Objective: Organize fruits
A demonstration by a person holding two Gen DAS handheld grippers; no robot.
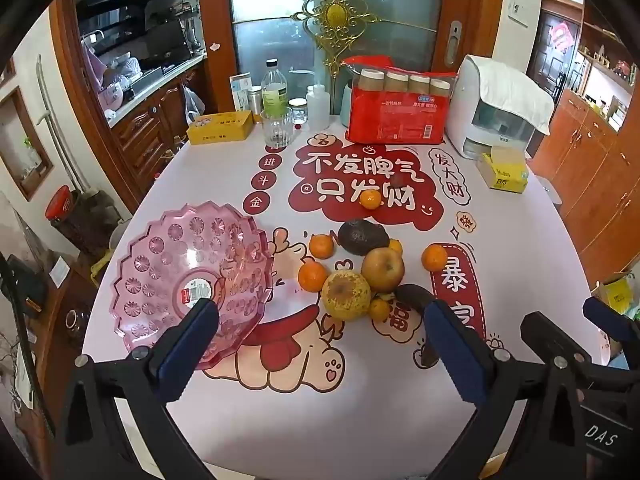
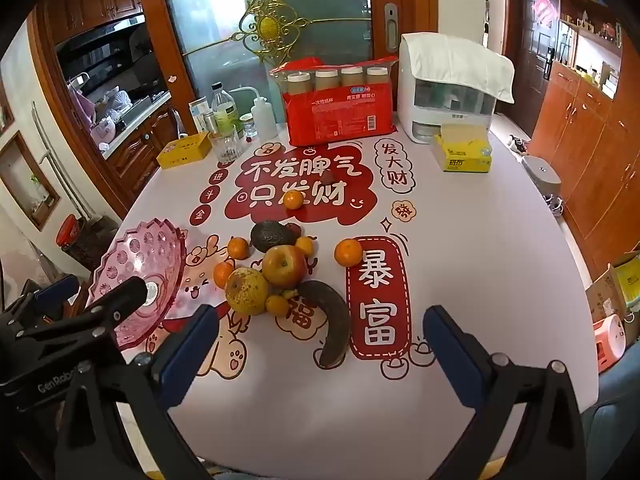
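A pink plastic fruit plate (image 1: 160,280) (image 2: 120,264) stands empty on the table's left side. Right of it lies a cluster of fruit: an apple (image 1: 383,269) (image 2: 284,266), a spotted yellow pear (image 1: 346,295) (image 2: 246,290), a dark avocado (image 1: 362,237) (image 2: 272,235), a blackened banana (image 2: 332,320) and several mandarins (image 1: 434,258) (image 2: 349,253). My left gripper (image 1: 320,332) hangs open above the near table, in front of plate and fruit. My right gripper (image 2: 320,332) is open too, just short of the banana. Neither holds anything.
At the table's far edge stand a red pack of paper cups (image 1: 396,112), a white dispenser (image 1: 492,112), a glass (image 1: 277,127), bottles (image 1: 274,88), a yellow tin (image 1: 220,127) and a yellow tissue box (image 1: 504,172). One mandarin (image 1: 370,199) lies apart, farther back.
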